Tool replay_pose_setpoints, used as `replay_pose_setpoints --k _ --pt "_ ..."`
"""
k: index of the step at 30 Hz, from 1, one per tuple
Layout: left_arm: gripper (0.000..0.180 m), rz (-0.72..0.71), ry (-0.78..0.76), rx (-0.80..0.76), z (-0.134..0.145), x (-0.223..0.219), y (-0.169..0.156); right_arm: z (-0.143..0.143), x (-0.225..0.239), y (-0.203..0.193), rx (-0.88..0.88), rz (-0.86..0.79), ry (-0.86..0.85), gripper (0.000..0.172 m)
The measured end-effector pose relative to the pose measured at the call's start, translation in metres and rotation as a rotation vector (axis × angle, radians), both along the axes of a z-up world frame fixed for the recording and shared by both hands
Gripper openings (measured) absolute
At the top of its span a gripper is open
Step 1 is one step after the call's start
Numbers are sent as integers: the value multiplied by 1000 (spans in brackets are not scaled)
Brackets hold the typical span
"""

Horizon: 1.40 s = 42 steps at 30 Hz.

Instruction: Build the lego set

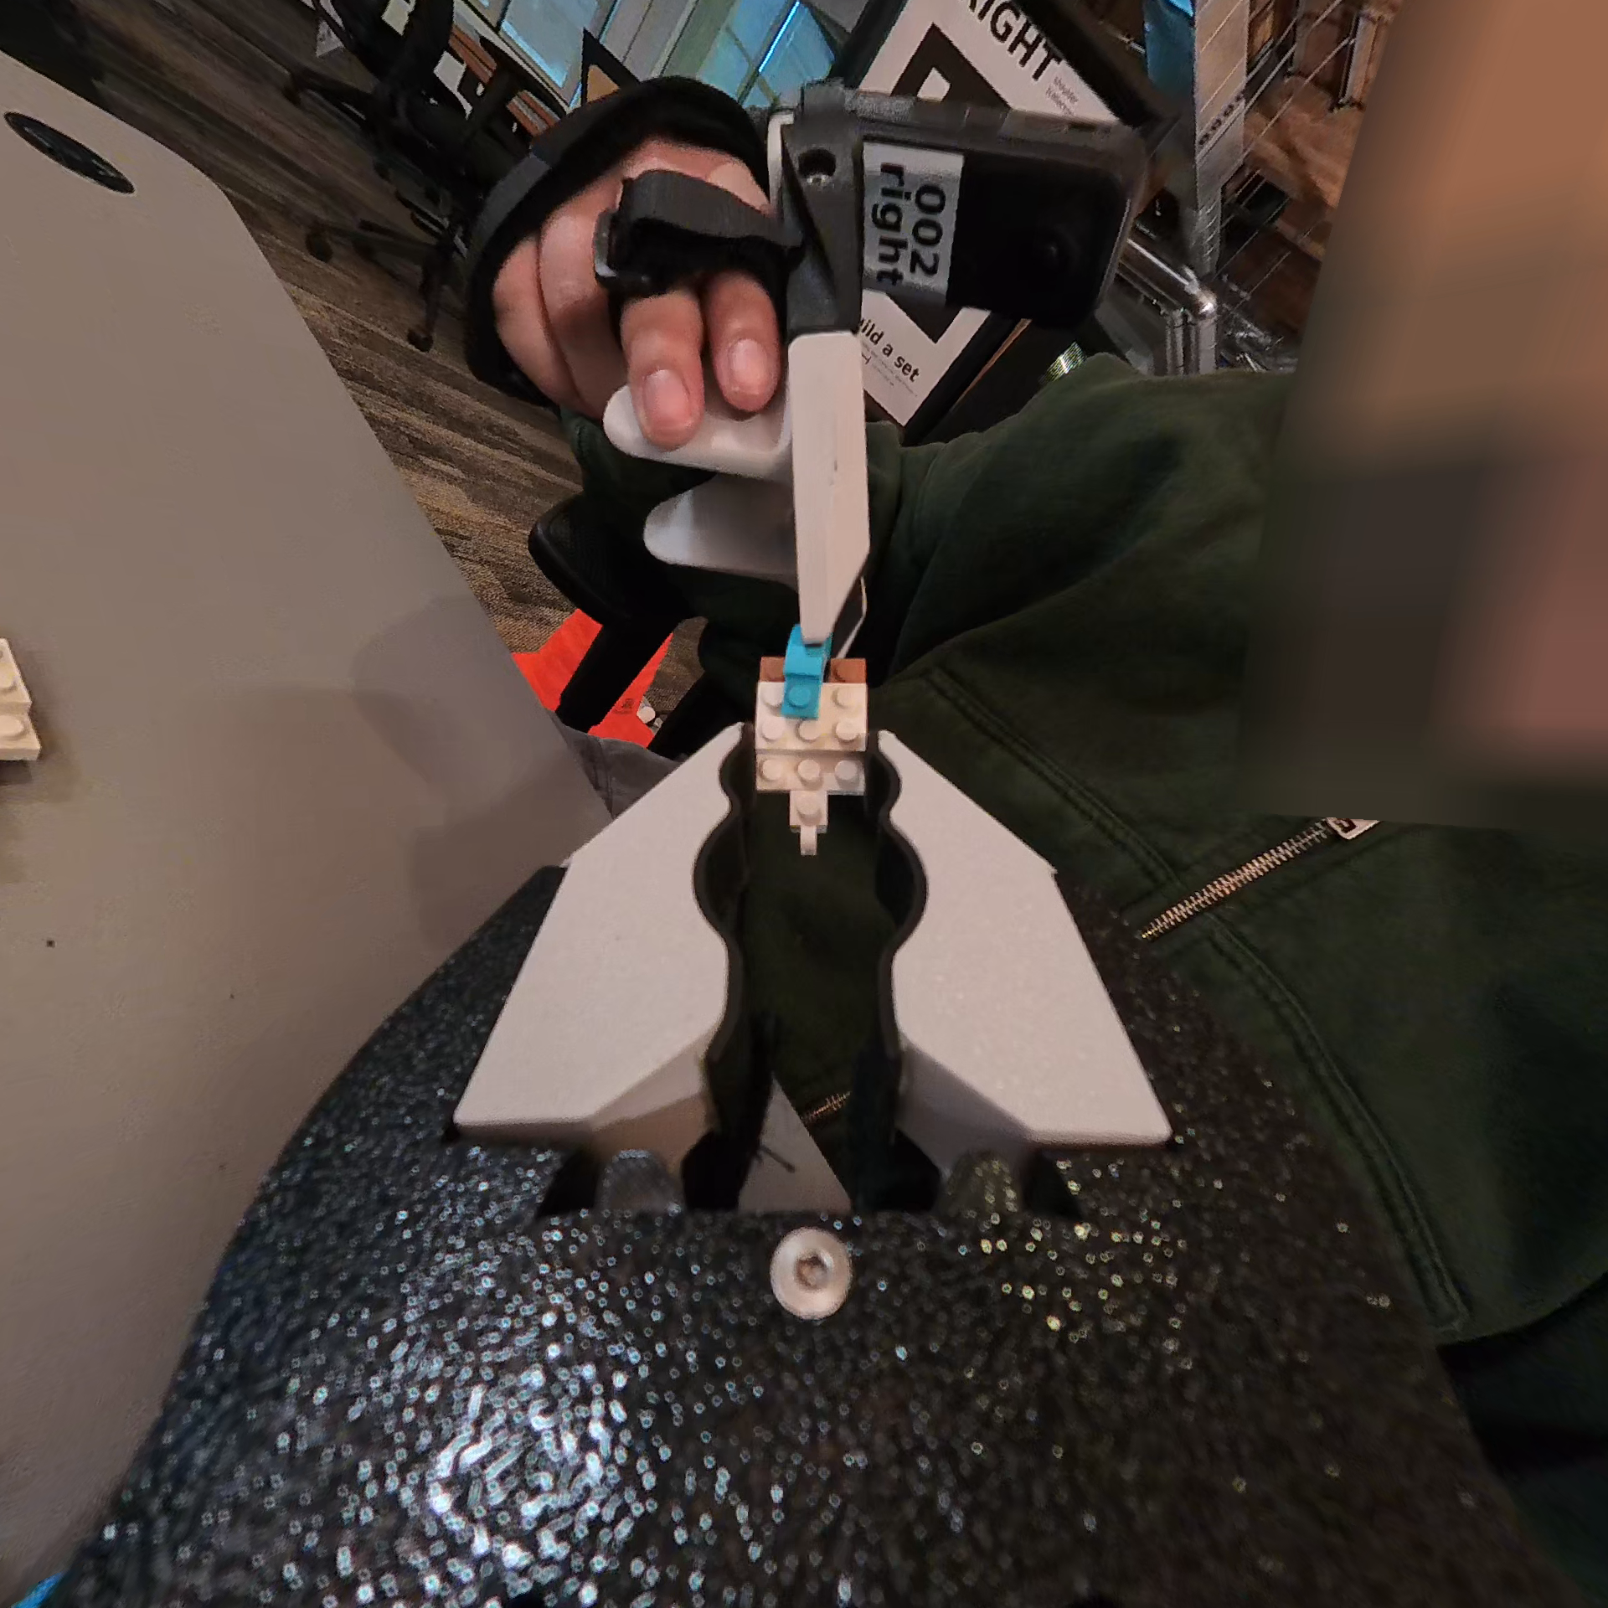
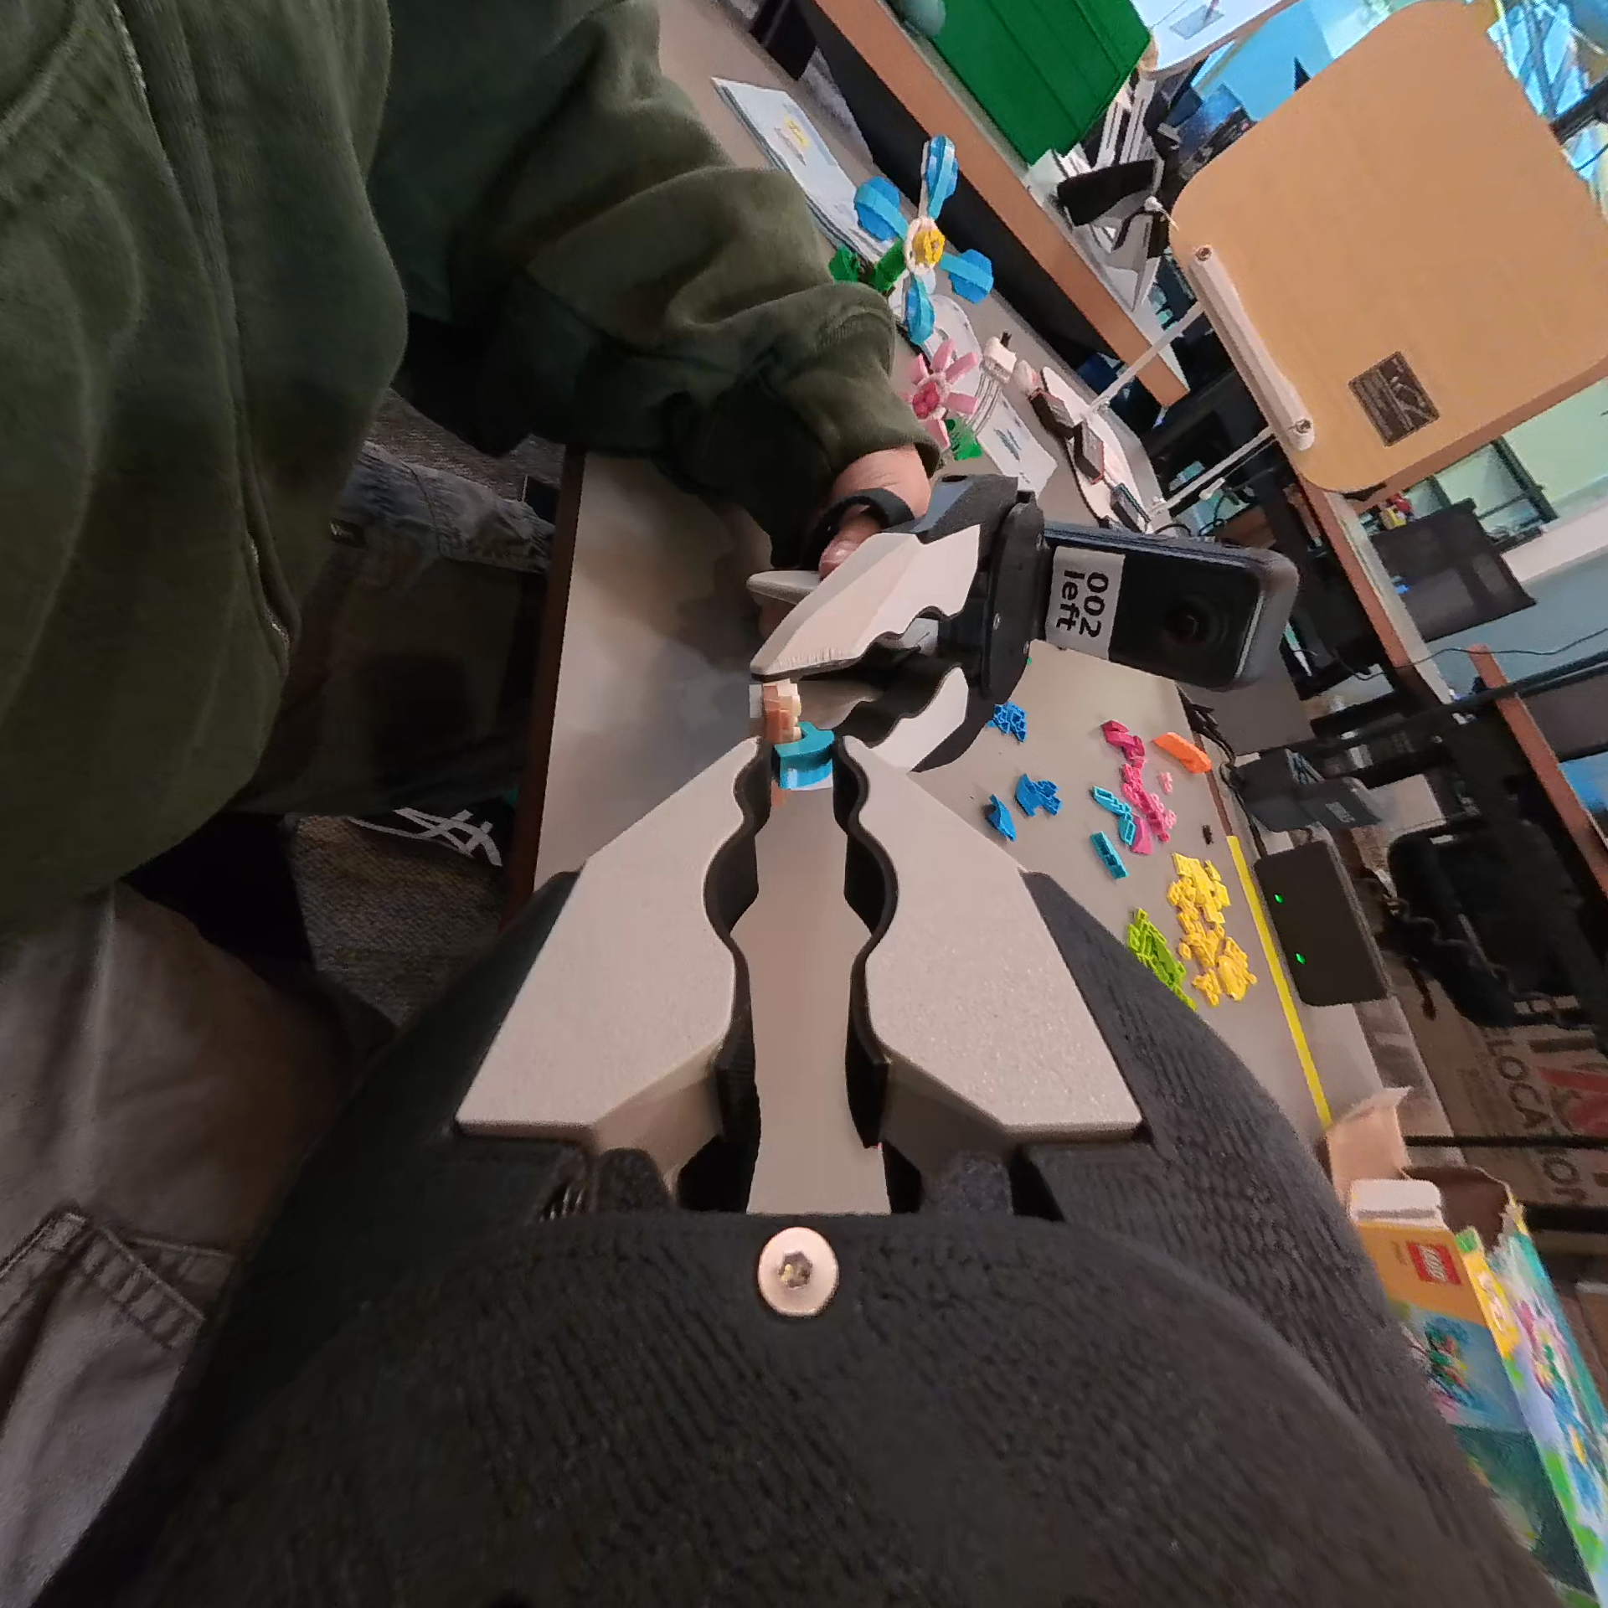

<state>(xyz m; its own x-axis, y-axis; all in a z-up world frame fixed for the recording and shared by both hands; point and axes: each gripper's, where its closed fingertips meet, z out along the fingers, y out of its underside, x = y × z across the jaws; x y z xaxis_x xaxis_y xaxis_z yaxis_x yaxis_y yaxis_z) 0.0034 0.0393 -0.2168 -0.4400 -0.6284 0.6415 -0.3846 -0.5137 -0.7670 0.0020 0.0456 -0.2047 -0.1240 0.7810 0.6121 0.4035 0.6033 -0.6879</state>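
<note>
The left gripper (image 1: 809, 766) clamped a small white studded brick assembly (image 1: 811, 740) with a brown layer behind, while the right gripper (image 2: 802, 766) pinched a blue clip piece (image 2: 805, 766) against its top, their joint hidden.

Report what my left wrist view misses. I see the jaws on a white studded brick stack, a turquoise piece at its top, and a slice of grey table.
Observer: The right wrist view shows sorted heaps of loose plastic bricks on the grey table: blue, pink, yellow.
Operator: Go on. Anything already built?
Observer: Yes, a blue-petalled brick flower with a yellow centre stands farther back.
Operator: And beside it?
Observer: A smaller pink brick flower, nearer the green sleeve.
</note>
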Motion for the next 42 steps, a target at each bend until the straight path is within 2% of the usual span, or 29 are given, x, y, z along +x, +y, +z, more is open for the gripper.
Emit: replay_pose_setpoints --k 4,5,26,29,30,31,32,34,37,42 --pt "23 -3 -6 -9 2 -1 0 1 -2 0 -21 3 -8 15" --pt "23 -3 -7 -10 2 -1 0 -1 -2 -1 -30 8 -16 21" --pt "23 -16 -28 -26 6 -1 -4 -3 -11 -2 -4 4 -79 17" --pt "23 38 -67 -9 12 0 4 2 -10 6 -25 -40 -45 17" --pt "24 76 -88 45 14 1 8 4 -9 10 -29 -63 -29 17" --pt "34 122 -106 126 16 3 12 5 -7 15 -29 -84 -16 17" --pt "50 168 -111 233 15 5 15 6 -5 18 -32 -97 -8 17" --pt "64 283 -119 500 11 8 26 8 -3 24 -38 -121 17 17" --pt "50 407 -194 849 16 8 36 13 0 28 -44 -136 51 17" --pt "11 481 -295 1112 28 6 35 20 1 30 -41 -146 95 17"
